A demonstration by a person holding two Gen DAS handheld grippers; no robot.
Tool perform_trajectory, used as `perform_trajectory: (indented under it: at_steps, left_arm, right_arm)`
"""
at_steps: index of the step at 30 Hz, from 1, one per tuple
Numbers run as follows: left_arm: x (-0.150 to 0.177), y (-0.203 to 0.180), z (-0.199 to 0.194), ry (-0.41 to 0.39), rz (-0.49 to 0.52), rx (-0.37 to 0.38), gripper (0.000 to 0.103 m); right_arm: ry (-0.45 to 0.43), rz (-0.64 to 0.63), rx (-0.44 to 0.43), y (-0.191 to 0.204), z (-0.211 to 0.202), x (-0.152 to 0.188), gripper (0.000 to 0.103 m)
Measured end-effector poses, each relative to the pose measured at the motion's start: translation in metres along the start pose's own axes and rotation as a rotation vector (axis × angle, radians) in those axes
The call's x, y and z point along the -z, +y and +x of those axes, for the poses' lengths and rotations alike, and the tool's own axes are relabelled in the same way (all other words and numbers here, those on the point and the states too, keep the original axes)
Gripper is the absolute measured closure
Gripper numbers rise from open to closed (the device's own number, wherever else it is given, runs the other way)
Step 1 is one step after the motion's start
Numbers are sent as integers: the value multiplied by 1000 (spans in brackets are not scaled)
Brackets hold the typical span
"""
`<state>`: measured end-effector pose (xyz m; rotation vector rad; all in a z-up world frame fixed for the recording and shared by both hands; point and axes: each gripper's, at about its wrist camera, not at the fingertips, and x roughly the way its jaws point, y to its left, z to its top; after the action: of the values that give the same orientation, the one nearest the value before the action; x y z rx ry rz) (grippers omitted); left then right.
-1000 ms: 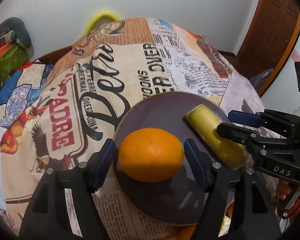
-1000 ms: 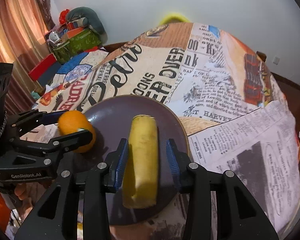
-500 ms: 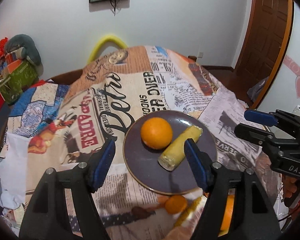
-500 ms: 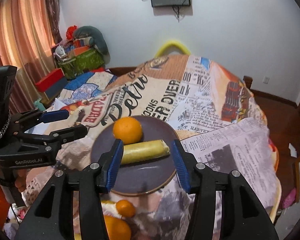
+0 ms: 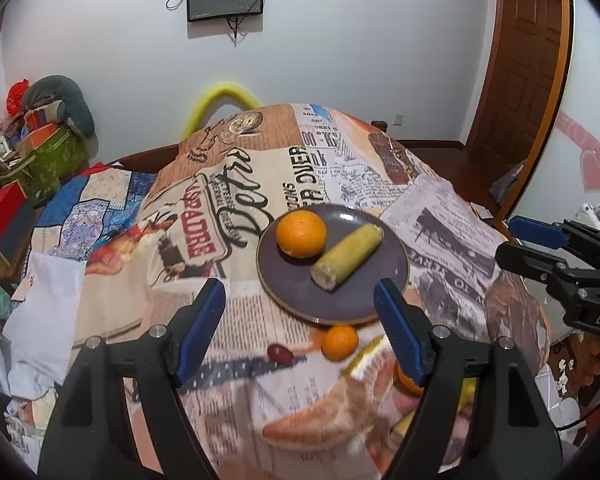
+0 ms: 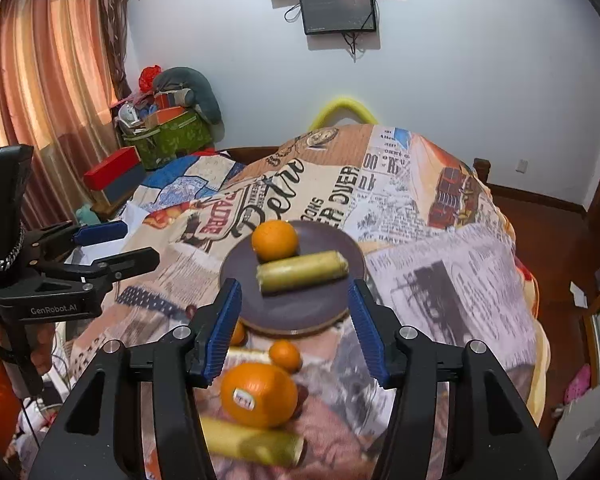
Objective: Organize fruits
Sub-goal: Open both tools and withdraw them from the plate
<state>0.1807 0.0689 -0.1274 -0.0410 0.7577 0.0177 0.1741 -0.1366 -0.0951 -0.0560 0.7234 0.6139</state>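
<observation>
My left gripper (image 5: 300, 328) tilts downward, its jaws opening with nothing between the blue pads. My right gripper (image 6: 294, 330) angles down beside it, jaws also opening and empty, the two well apart.

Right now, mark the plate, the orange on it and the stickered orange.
plate (image 5: 300, 300): left wrist view, bare near surface.
orange on the plate (image 5: 301, 234): left wrist view, centre.
stickered orange (image 6: 260, 394): right wrist view, peel above label.

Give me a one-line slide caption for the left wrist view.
Left hand-held gripper opening, empty, above the plate holding an orange and a yellow stalk.
</observation>
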Motion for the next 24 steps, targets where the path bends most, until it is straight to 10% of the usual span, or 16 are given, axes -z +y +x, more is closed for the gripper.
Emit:
perform_trajectory:
  at_steps: [24]
  left_arm:
    - [106,-11,35,197,29,24,22]
  right_arm:
    - [158,41,-5,22,25,87,43]
